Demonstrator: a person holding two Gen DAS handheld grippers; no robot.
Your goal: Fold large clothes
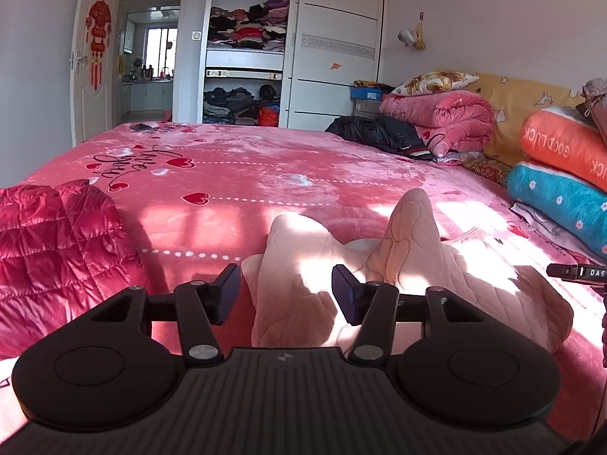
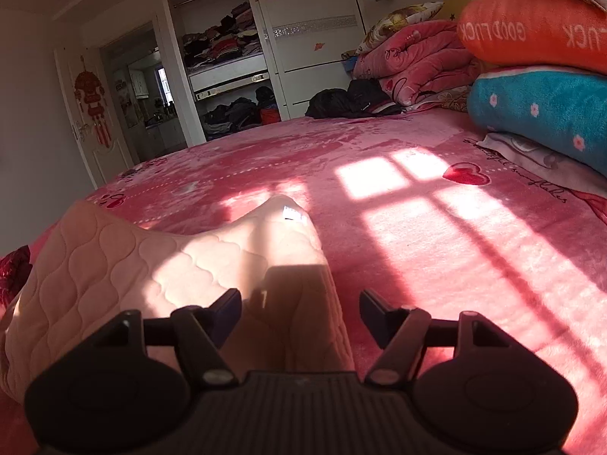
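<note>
A pale pink quilted garment (image 1: 315,265) lies bunched on the pink bed blanket (image 1: 265,174), with two parts sticking up. My left gripper (image 1: 286,294) is open, its jaws on either side of a raised fold of the garment, not closed on it. In the right wrist view the same garment (image 2: 159,265) spreads to the left. My right gripper (image 2: 299,313) is open over the garment's right edge, with cloth between the jaws but not pinched. The right gripper's tip (image 1: 576,273) shows at the right edge of the left wrist view.
A red quilted jacket (image 1: 57,250) lies at the left on the bed. Stacked orange (image 1: 561,148) and blue (image 1: 557,201) pillows stand at the right. A black jacket (image 1: 379,132) and folded pink quilts (image 1: 440,117) lie at the far side. An open wardrobe (image 1: 246,57) stands behind.
</note>
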